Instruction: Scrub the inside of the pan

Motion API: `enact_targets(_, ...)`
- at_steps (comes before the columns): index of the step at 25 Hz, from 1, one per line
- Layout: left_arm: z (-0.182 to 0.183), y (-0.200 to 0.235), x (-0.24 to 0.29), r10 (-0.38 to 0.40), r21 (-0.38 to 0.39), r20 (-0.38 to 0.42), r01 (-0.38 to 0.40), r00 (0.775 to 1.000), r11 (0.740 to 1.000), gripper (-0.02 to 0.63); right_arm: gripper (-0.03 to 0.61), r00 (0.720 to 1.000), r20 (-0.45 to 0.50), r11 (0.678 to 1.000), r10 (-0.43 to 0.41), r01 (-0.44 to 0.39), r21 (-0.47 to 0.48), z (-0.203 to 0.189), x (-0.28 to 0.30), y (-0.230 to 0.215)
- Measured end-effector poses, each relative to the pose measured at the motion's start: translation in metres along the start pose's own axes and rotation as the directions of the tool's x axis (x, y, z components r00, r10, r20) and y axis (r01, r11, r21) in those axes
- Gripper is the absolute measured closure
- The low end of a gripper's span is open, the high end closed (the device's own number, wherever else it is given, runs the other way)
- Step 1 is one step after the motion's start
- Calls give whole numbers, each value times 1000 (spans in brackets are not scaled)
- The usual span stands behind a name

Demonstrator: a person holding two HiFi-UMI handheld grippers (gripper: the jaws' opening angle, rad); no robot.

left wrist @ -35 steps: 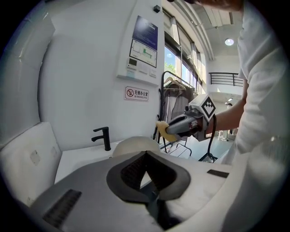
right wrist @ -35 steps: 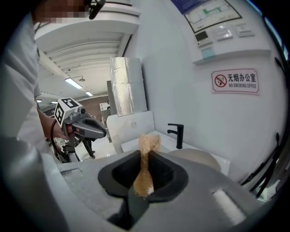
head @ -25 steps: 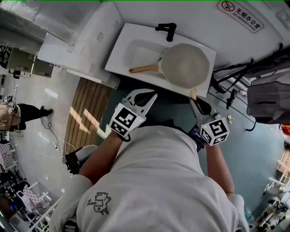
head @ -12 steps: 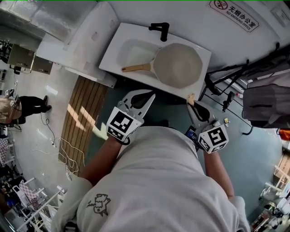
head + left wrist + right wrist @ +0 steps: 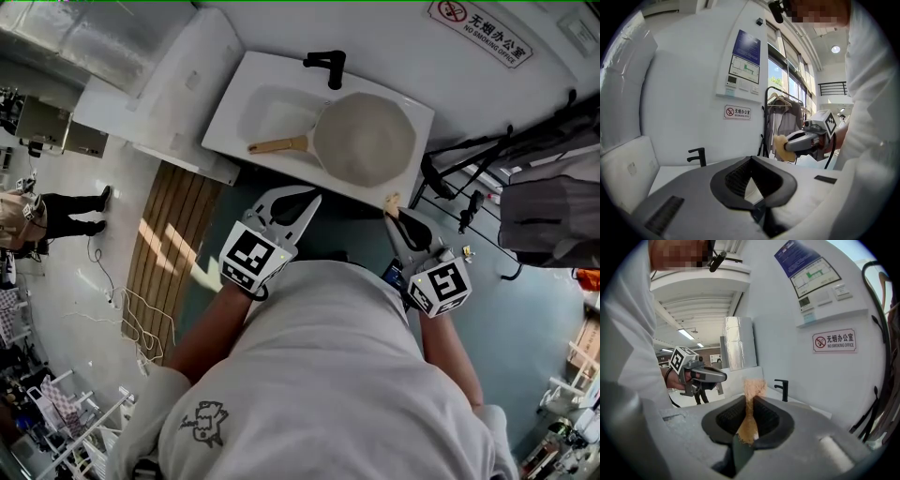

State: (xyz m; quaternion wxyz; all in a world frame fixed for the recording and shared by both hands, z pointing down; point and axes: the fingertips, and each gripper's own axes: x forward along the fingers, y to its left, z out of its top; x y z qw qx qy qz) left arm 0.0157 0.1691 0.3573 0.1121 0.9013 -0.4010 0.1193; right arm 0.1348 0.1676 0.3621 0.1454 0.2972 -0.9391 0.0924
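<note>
Pan (image 5: 366, 141) and sink (image 5: 267, 111) drifted slightly left in head view since a second ago. Pan sits in the sink by the tap (image 5: 328, 64), untouched. Left gripper (image 5: 315, 197) jaws pressed together, empty; right gripper (image 5: 394, 206) pinching a sponge (image 5: 753, 389), both short of the sink

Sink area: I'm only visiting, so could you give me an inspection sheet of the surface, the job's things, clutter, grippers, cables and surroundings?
Surface: white sink with a black tap.
Job's things: pan lies across the sink, its wooden handle toward the picture's left; sponge is in the right gripper.
Clutter: nothing seen on the sink.
Grippers: left gripper is shut and empty; right gripper is shut on the sponge; both are short of the pan.
Cables: thin cable on the floor at the left.
Surroundings: no-smoking sign, slatted wooden mat, bystander far left.
</note>
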Motion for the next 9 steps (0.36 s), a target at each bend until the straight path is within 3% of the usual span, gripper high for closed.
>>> enact_targets(9, 2, 10, -3, -3, -15, 10, 3, 1000, 1000, 612, 531, 999, 4, 999, -33, 33, 14, -1, 2, -10)
